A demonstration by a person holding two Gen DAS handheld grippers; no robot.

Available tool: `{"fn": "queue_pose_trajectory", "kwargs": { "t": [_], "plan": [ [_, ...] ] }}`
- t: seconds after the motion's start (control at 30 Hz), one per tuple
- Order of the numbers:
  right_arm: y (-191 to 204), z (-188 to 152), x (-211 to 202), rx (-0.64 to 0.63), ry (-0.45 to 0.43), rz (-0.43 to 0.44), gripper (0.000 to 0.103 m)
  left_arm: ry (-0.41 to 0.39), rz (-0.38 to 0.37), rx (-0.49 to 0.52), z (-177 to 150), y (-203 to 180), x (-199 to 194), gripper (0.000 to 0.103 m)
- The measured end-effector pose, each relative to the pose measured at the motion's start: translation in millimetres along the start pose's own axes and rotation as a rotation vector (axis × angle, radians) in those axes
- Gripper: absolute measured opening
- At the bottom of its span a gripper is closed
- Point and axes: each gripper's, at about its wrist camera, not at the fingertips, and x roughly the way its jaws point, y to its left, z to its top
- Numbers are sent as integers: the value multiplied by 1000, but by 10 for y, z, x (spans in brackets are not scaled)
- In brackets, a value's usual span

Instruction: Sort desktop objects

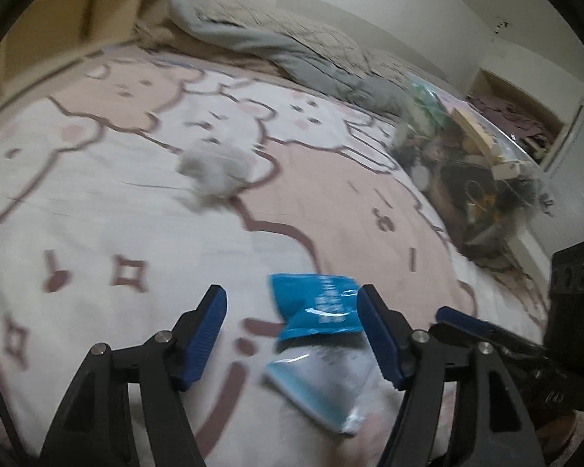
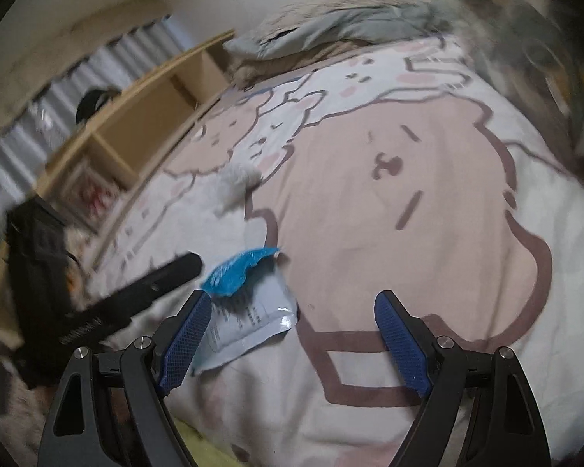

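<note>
Two grippers, both with jaws spread wide, frame a blue-and-white packet [image 1: 323, 334] lying on the cartoon-print bedsheet [image 1: 97, 202]. We see the left gripper [image 1: 292, 330] straddling the packet: its right pad sits against or just beside the packet's crumpled blue end, though blur keeps us from telling whether they touch, and nothing is pinched. The right gripper [image 2: 292, 334] hangs open over bare sheet, the packet just beside its left finger — again not held.

Farther out we note a grey fluffy object [image 1: 214, 175] loose on the sheet, well apart from both tools. Beyond it, at the bed's edge, stands a clear bin [image 1: 479, 163] already crowded with mixed items; we cannot name them.

We judge the sorting partly done — packet and fluffy object remain outside the bin.
</note>
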Motion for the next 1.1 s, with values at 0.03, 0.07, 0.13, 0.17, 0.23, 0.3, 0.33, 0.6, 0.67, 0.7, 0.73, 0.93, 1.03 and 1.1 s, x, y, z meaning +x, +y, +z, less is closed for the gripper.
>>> {"fn": "queue_pose_trajectory", "kwargs": {
  "t": [0.03, 0.07, 0.13, 0.17, 0.23, 0.3, 0.33, 0.6, 0.67, 0.7, 0.73, 0.93, 1.03, 1.1],
  "plan": [
    [51, -26, 17, -28, 2, -6, 86, -17, 20, -4, -21, 25, -31, 69],
    [120, -54, 45, -63, 6, -9, 86, -37, 44, -14, -45, 58, -65, 69],
    [231, -104, 71, -124, -2, -23, 86, -62, 72, -38, -74, 123, -104, 70],
    [284, -118, 72, -152, -10, -29, 86, -70, 86, -53, -88, 160, -113, 71],
    [403, -161, 73, -220, -25, -44, 92, -69, 106, -67, -98, 216, -94, 73],
    [519, -201, 77, -284, -45, -51, 100, -70, 116, -81, -107, 262, -87, 73],
    [564, -220, 94, -310, -50, -50, 100, -70, 116, -88, -115, 277, -90, 73],
    [675, -363, 435, -381, 20, -128, 100, -74, 106, -153, -154, 414, -124, 73],
    [600, -330, 418, -362, 3, -165, 100, -76, 95, -160, -154, 419, -128, 73],
    [548, -302, 388, -341, -14, -187, 100, -72, 87, -160, -154, 415, -124, 74],
    [511, -281, 370, -324, -24, -207, 100, -68, 83, -158, -152, 406, -115, 75],
    [-4, -110, 239, -101, -63, -368, 100, -56, 63, -108, -158, 285, -68, 80],
    [-286, -46, 83, 27, -103, -427, 100, -46, 59, -65, -168, 188, -21, 80],
    [-412, -30, -13, 97, -130, -451, 100, -42, 52, -38, -177, 128, 4, 80]
  ]
}}
